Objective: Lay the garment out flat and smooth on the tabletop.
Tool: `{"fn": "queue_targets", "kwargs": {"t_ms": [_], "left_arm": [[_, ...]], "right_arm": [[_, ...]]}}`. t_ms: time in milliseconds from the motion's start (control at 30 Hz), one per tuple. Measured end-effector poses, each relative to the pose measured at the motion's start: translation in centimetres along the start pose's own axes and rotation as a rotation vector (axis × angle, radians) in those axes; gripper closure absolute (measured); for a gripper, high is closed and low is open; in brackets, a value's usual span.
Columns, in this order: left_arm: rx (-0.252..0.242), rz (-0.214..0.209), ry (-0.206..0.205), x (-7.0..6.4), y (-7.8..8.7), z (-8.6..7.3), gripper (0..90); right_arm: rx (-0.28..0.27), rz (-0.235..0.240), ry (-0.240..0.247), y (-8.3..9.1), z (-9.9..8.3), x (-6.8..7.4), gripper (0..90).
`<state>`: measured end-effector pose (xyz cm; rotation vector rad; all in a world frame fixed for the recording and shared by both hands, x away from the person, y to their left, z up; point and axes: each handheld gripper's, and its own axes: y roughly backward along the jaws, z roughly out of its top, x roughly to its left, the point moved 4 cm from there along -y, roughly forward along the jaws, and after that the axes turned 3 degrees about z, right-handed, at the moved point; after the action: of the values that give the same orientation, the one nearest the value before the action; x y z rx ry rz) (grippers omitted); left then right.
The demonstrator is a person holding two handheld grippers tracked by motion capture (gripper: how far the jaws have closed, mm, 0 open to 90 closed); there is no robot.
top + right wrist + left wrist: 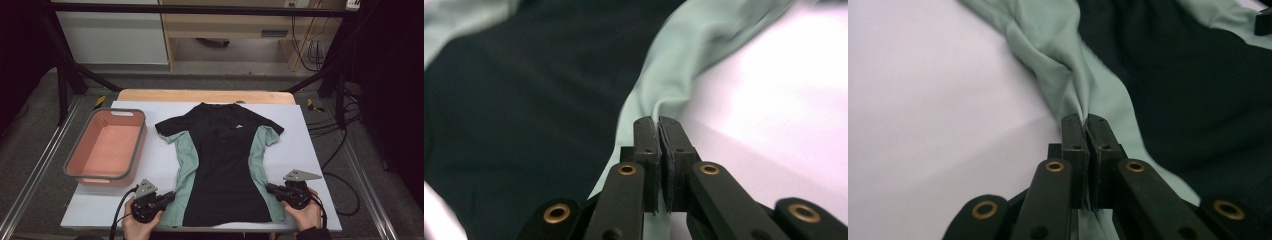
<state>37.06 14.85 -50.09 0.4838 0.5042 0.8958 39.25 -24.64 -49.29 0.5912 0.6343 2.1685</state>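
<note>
A black T-shirt [220, 160] with pale green side panels lies flat on the white table cover, collar at the far side. My left gripper [172, 196] pinches the green panel [1068, 75] at the shirt's lower left edge, its jaws closed on a raised fold of cloth. At the lower right edge my right gripper [268, 188] is shut on the other green panel [684, 65] in the same way. A hand holds each gripper at the table's near edge.
A salmon-coloured bin [107, 147] with a grey rim stands empty to the left of the shirt. The white cover [310, 150] has bare room right of the shirt. Dark frame legs and cables flank the table.
</note>
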Motion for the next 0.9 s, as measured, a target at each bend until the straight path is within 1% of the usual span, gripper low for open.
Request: {"fn": "queue_targets", "kwargs": {"t_ms": [33,100,133,167,200,233,267,300,333,367,400,467,533,600,633,667,700,733,767,833,867,900], "left_arm": [[0.008,0.016,-0.01,0.0,-0.3,0.4,87.1],[0.04,0.041,-0.03,0.1,-1.0,0.6,87.0],[0.046,0.044,-0.035,0.0,-1.2,0.4,86.7],[0.047,0.042,-0.043,0.0,-1.2,0.2,85.6],[0.044,0.047,-0.046,0.0,-1.0,0.0,80.8],[0.037,0.047,-0.041,0.0,-0.8,-0.3,73.1],[0.033,0.039,-0.035,0.0,-0.4,-0.5,66.6],[0.024,0.035,-0.031,-0.1,-0.1,-0.8,62.0],[0.022,0.037,-0.028,-0.2,0.3,-1.1,57.7],[0.02,0.028,-0.028,-0.3,0.6,-1.4,54.5],[0.02,0.02,-0.033,-0.4,0.8,-1.7,53.2],[0.029,0.019,-0.033,-0.6,1.1,-2.3,52.4],[0.014,0.011,-0.031,-1.0,1.2,-2.8,53.0],[0.024,-0.003,-0.024,-1.4,1.3,-3.0,60.7],[0.027,-0.007,-0.03,-1.7,1.2,-3.0,66.3],[0.03,0.001,-0.047,-2.0,1.2,-3.1,72.7],[0.04,-0.005,-0.052,-2.2,1.2,-3.2,82.6],[0.045,-0.009,-0.059,-2.3,1.3,-3.2,84.3],[0.049,-0.012,-0.064,-2.3,1.4,-3.2,85.5],[0.056,-0.031,-0.053,-2.1,1.8,-3.3,86.3],[0.066,-0.044,-0.056,-2.0,2.1,-3.4,86.5],[0.079,-0.06,-0.06,-2.0,2.5,-3.5,86.6]], "right_arm": [[-0.024,-0.019,0.004,-0.1,0.4,-0.2,87.5],[-0.03,-0.074,0.016,-0.7,0.6,-0.8,86.8],[-0.002,-0.094,0.023,-1.1,0.4,-1.0,85.3],[0.024,-0.105,0.016,-1.5,0.0,-1.0,82.5],[0.028,-0.11,0.026,-1.6,-0.3,-1.0,79.0],[0.032,-0.1,0.031,-1.5,-0.5,-0.8,75.8],[0.022,-0.094,0.037,-1.2,-0.5,-0.6,72.5],[-0.002,-0.089,0.037,-0.7,-0.6,-0.5,69.2],[-0.013,-0.074,0.027,-0.1,-0.6,-0.3,66.2],[-0.027,-0.062,0.022,0.5,-0.7,-0.2,63.0],[-0.031,-0.056,0.016,0.9,-0.8,-0.1,60.9],[-0.021,-0.036,0.016,1.4,-1.4,0.2,55.6],[0.011,-0.026,0.018,1.4,-2.3,0.5,55.9],[0.05,-0.025,0.019,1.0,-3.1,0.6,57.6],[0.044,-0.03,0.032,0.9,-3.2,0.7,61.9],[0.051,-0.021,0.027,0.9,-3.1,0.7,70.9],[0.062,-0.006,0.014,0.8,-3.1,0.9,77.5],[0.073,0.002,0.026,0.8,-3.1,1.1,82.4],[0.083,0.01,0.035,0.9,-3.1,1.1,85.0],[0.113,0.017,0.023,1.4,-3.0,1.2,86.8],[0.123,0.021,0.02,1.8,-3.1,1.1,87.0],[0.133,0.031,0.006,2.4,-3.2,1.1,87.1]]}}
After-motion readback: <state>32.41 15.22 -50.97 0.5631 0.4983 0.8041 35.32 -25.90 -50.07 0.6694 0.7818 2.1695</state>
